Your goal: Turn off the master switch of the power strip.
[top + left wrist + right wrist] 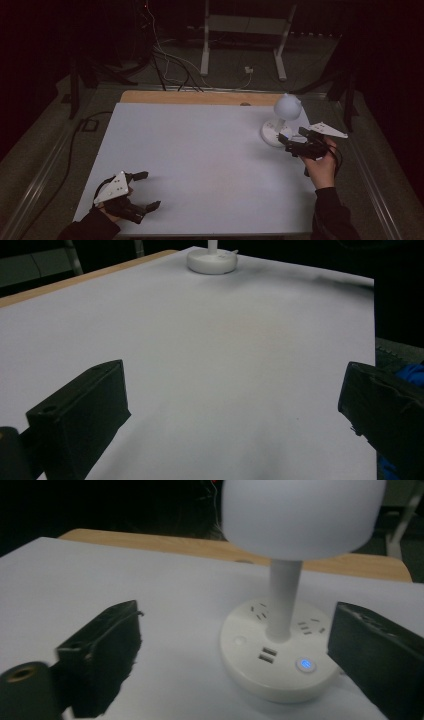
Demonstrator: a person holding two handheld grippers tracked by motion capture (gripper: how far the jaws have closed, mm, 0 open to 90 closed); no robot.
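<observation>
A: At the far right of the white table (200, 150), what stands there?

B: A white lamp (282, 120), upright, with a round base (277, 660) carrying sockets, USB ports and a lit blue button (305, 664).

A: Position of the right gripper (290, 142)?

B: Just beside the base, on the near-right side. Jaws apart, base between them in the right gripper view; no pad contact visible.

A: And the left gripper (142, 190)?

B: Near-left corner of the table, well apart from the lamp. Jaws spread wide, nothing between them.
</observation>
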